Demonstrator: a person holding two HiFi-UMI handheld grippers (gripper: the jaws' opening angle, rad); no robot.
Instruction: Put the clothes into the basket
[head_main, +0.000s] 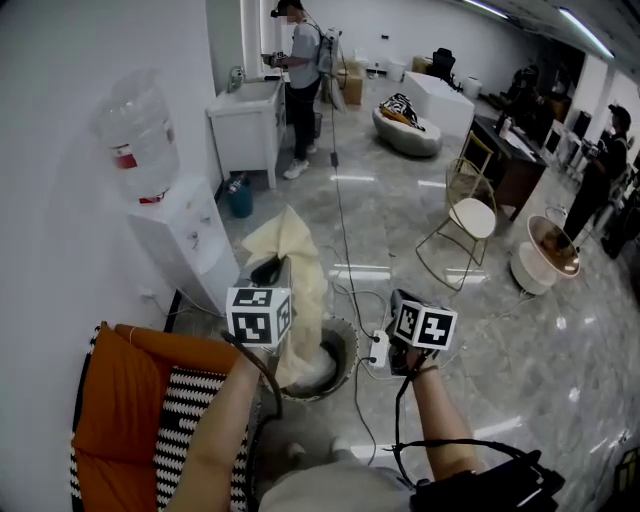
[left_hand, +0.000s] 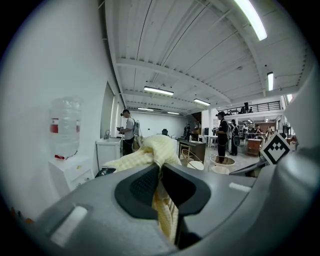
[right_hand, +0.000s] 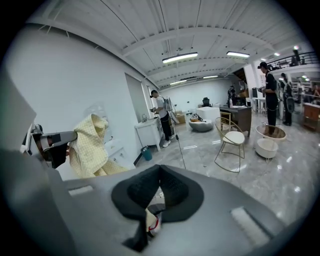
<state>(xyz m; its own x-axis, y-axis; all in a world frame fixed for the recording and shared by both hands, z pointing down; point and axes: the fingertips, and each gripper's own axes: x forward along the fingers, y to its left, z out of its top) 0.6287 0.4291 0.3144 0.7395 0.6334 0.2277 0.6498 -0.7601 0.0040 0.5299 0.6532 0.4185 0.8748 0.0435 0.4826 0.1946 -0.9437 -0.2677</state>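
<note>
The yellow cloth (head_main: 298, 285) hanging from my left claw (head_main: 268, 270) covers the left side of the basket (head_main: 350, 345); its right rim is uncovered. The water dispenser (head_main: 185, 240) and wall (head_main: 60, 150) close off the left, and the orange chair (head_main: 120, 400) the near left. A power strip (head_main: 378, 350) lies just right of the basket; farther right is bare floor (head_main: 520, 360).

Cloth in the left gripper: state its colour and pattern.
Cloth: pale yellow, fine check; clearest in right gripper view.

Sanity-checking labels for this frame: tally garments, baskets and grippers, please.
Garments: 1 (yellow garment, clamped in the left gripper)
Baskets: 1 (basket, on the floor)
Grippers: 2 (the left gripper, and the right gripper holding nothing)
Total: 4
</note>
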